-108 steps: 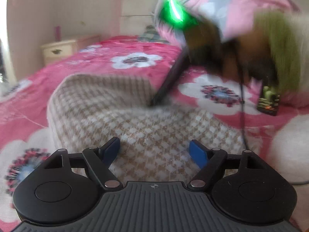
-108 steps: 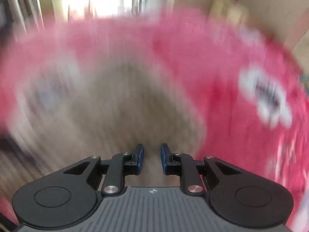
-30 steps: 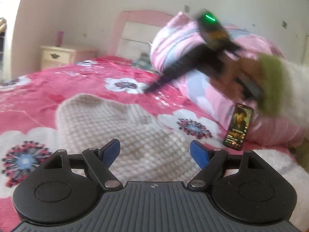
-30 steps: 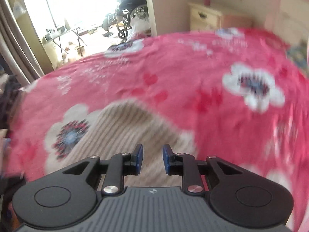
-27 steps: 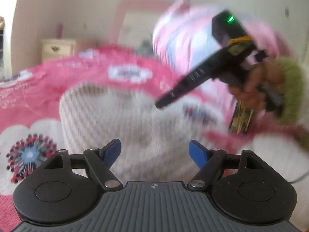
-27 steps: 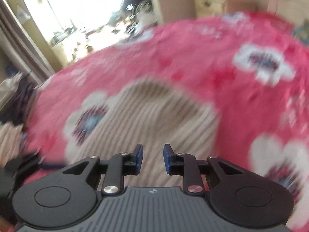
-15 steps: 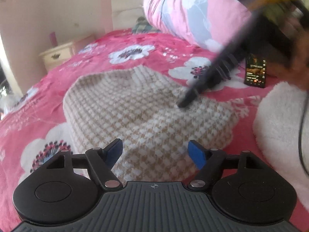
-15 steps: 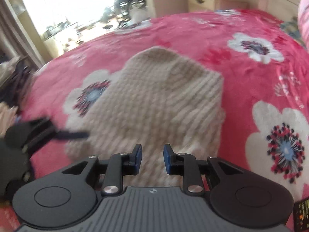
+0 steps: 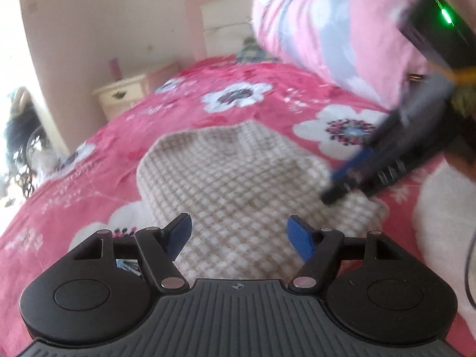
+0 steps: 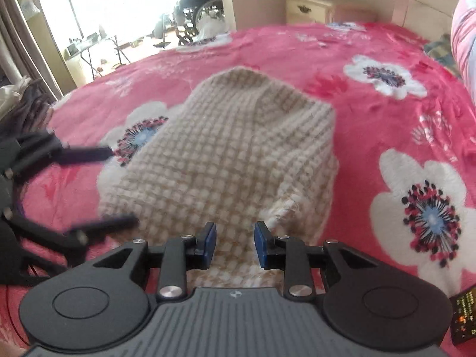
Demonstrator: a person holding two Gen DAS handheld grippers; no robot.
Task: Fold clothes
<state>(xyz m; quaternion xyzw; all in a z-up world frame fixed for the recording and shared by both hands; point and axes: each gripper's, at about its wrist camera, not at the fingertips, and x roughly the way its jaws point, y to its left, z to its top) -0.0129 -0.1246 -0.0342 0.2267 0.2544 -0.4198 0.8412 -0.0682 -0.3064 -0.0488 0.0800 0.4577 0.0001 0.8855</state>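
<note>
A folded beige-and-white checked knit garment (image 9: 238, 172) (image 10: 238, 154) lies flat on the pink flowered bedspread (image 9: 178, 119). My left gripper (image 9: 239, 229) hovers over its near edge, jaws wide and closing, with nothing pressed between the blue pads. In the right wrist view the left gripper (image 10: 122, 186) shows at the garment's left side. My right gripper (image 10: 235, 238) sits low over a raised fold at the garment's near corner, jaws narrow and opening, pads not gripping the cloth. The left wrist view shows the right gripper (image 9: 330, 189) touching down at the garment's right edge.
A rolled pink-and-grey quilt (image 9: 327, 29) lies by the headboard. A cream nightstand (image 10: 306, 9) stands beyond the bed. A phone (image 10: 464, 318) lies on the bedspread at the lower right. White fluffy fabric (image 9: 446, 223) is right of the garment. A bright doorway and curtains are beyond the bed.
My right gripper came down from above the bed to the garment's edge, and its jaws widened slightly. The left gripper's view rolled and tipped downward; its jaws narrowed a little.
</note>
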